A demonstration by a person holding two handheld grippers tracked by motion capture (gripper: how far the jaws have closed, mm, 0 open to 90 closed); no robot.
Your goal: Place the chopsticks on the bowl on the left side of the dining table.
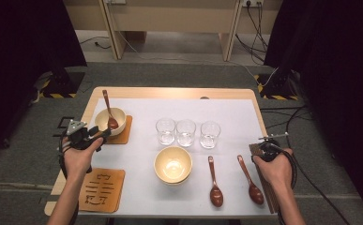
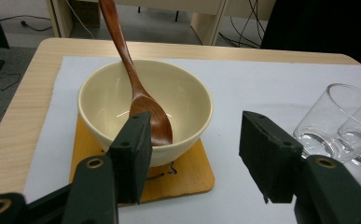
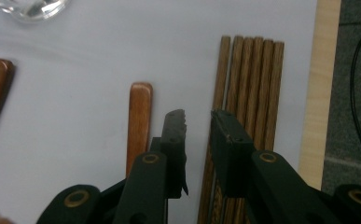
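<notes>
A wooden table (image 1: 252, 101) under a white sheet (image 1: 238, 122) is seen on grey carpet. The left gripper (image 2: 194, 154) is held open before the bowl (image 2: 101, 100) near the left edge. The right gripper (image 3: 197, 140), nearly closed and empty, is held over chopsticks (image 3: 257, 79) at the right edge.

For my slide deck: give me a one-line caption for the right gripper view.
Right gripper, jaws narrowly apart, poised over the leftmost of the wooden chopsticks, beside a wooden spoon handle.
</notes>
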